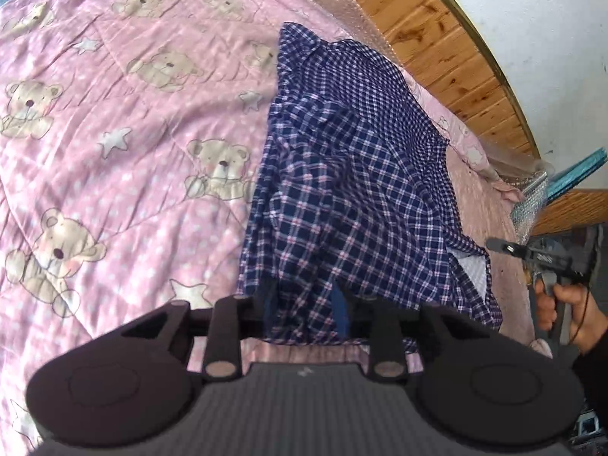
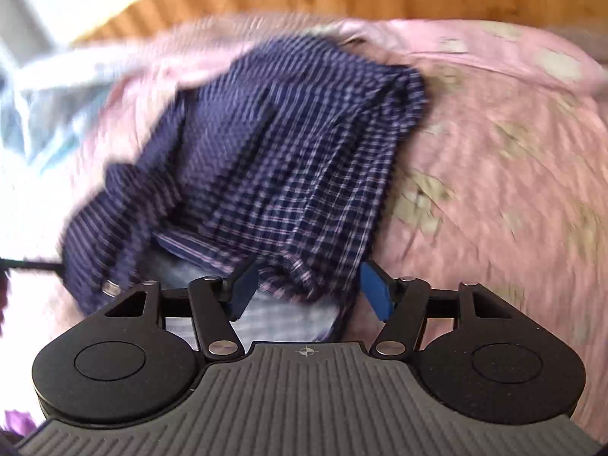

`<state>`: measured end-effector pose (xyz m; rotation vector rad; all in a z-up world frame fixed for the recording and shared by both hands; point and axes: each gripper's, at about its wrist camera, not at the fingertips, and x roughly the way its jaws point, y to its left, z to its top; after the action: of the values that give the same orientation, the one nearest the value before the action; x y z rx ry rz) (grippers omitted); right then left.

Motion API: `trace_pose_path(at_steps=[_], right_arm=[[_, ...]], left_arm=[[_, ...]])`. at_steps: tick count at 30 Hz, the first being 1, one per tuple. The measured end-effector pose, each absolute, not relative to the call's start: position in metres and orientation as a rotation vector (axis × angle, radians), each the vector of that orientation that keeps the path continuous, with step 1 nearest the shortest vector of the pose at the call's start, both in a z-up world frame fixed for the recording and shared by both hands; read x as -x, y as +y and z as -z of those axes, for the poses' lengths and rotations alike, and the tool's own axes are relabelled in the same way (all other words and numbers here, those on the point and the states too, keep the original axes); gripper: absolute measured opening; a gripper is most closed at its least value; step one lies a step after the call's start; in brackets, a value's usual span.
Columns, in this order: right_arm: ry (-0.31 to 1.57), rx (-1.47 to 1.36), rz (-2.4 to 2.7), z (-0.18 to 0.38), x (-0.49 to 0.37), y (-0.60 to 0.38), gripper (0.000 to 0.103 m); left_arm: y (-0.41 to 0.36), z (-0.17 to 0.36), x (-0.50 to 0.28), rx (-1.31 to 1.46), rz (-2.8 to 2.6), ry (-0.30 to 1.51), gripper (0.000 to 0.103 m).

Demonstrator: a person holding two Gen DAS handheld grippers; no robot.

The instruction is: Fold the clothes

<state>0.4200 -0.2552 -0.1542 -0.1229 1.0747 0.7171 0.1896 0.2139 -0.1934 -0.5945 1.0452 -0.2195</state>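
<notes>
A navy plaid shirt (image 1: 353, 174) lies crumpled along the right side of a pink teddy-bear quilt (image 1: 133, 152). My left gripper (image 1: 306, 304) sits at its near hem. The jaws stand apart with cloth draped over and between them, and only one blue pad (image 1: 341, 309) shows. In the right wrist view, which is blurred, the shirt (image 2: 285, 152) spreads ahead. My right gripper (image 2: 307, 292) is open, with the hem lying loose between its blue pads (image 2: 374, 294). The left wrist view also shows the right gripper (image 1: 494, 245) at the shirt's right edge, held by a hand (image 1: 562, 304).
A wooden headboard (image 1: 437, 38) runs behind the bed, below a white wall. Bubble wrap (image 1: 532, 197) and a teal object sit past the bed's far corner. The quilt (image 2: 494, 152) stretches wide to the shirt's other side.
</notes>
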Motion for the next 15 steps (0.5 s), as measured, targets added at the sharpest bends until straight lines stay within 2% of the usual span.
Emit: trace_pose_path(at_steps=[1,3,4,5,6,8,10,15], right_arm=[[1.086,0.154,-0.746,0.157,-0.424,-0.251,0.041],[1.107,0.216,-0.802,0.162,-0.433,-0.241,0.026],[1.117,0.248,-0.831,0.164,-0.437,-0.236,0.013],[1.127,0.280,-0.859,0.167,-0.441,-0.232,0.004],[1.135,0.308,-0.886,0.169,-0.446,-0.227,0.004],[1.078,0.185,-0.847,0.155,-0.457,-0.240,0.002],[1.048,0.181,-0.782,0.156,-0.466,-0.243,0.000],[1.115,0.236,-0.722,0.181,-0.474,-0.242,0.002]], left_arm=[[0.209,0.193,-0.190,0.576,0.213,1.046,0.029],[0.203,0.195,-0.189,0.555,0.186,1.060,0.029],[0.200,0.197,-0.189,0.546,0.171,1.070,0.029],[0.199,0.199,-0.189,0.537,0.152,1.085,0.028],[0.198,0.202,-0.188,0.529,0.140,1.090,0.025],[0.197,0.204,-0.184,0.526,0.120,1.091,0.025],[0.197,0.205,-0.181,0.534,0.102,1.086,0.025],[0.195,0.203,-0.180,0.532,0.067,1.079,0.025]])
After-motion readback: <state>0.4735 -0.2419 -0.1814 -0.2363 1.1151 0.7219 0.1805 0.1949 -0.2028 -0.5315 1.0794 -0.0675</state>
